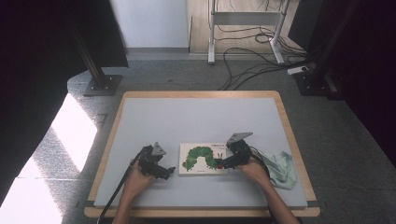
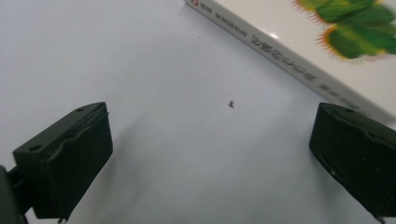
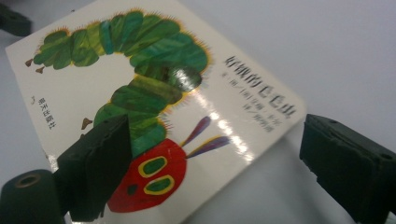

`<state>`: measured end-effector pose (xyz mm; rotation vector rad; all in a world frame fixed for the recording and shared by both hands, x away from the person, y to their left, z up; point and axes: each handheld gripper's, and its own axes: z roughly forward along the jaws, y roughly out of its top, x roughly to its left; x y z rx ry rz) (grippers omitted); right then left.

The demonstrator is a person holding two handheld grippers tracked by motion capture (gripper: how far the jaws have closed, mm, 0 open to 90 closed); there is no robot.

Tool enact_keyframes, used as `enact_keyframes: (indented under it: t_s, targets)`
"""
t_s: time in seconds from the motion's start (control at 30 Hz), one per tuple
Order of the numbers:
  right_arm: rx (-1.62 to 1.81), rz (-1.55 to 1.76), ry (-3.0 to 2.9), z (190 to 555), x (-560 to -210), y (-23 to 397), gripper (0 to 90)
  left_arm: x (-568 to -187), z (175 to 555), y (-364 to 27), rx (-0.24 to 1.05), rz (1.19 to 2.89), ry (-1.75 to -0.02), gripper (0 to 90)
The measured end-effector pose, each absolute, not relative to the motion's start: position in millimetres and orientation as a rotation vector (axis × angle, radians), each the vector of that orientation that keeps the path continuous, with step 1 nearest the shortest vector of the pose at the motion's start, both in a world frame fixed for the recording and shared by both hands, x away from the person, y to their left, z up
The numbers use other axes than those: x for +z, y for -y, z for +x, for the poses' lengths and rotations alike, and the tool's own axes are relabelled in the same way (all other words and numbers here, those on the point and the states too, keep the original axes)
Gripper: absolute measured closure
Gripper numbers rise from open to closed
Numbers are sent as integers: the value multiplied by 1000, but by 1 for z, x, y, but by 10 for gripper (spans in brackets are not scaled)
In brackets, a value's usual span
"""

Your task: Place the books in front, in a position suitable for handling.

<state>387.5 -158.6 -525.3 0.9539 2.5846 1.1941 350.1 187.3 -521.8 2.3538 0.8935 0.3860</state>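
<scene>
Picture book with a glossy white cover and a green caterpillar on it [image 1: 203, 158] is seen lying flat and closed on the pale grey table mat [image 1: 196, 116], near the front edge and between the two hands. The left gripper [image 1: 169, 171] is held just beside the book's spine side; in the left gripper view its jaws are spread wide over bare mat, nothing between them, with the spine [image 2: 285, 58] close ahead. The right gripper [image 1: 221, 164] is poised at the opposite edge; in the right gripper view its jaws are parted above the cover [image 3: 154, 107], one jaw over the red caterpillar head, and no pad is seen pressing on it.

Slipping is judged the main risk: the cover is shiny and the book thin, so a shallow pinch at the edge could skid off or push the book sideways. A crumpled pale green cloth [image 1: 282, 168] lies near the right hand and could be snagged by the trailing cable.
</scene>
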Motion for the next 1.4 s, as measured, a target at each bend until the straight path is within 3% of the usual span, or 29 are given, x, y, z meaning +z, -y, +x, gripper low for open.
enact_keyframes:
  t_s: [0.1, 0.33, 0.47, 0.77, 0.9, 0.97, 1.0, 1.4]
  targets:
    - [1211, 971, -2590, 388, -531, 153, 0, -528, 354, -183, 354, 2289, -875, 0]
    - [1154, 870, -2579, 396, -526, 140, 0, -526, 346, -179, 364, 2285, -836, 111]
    - [1161, 847, -2578, 407, -526, 134, 0, -526, 340, -175, 355, 2287, -807, 120]
    - [1164, 820, -2601, 430, -525, 117, 0, -527, 329, -161, 281, 2304, -723, 105]
    - [1156, 821, -2604, 430, -525, 116, 0, -528, 328, -154, 251, 2348, -675, 4]
    - [1149, 826, -2605, 429, -524, 117, 19, -529, 328, -154, 246, 2345, -680, 0]
    - [1148, 841, -2599, 426, -519, 120, 55, -529, 328, -154, 247, 2345, -680, 0]
    - [1125, 870, -2531, 391, -480, 163, 120, -529, 328, -154, 253, 2343, -683, 0]
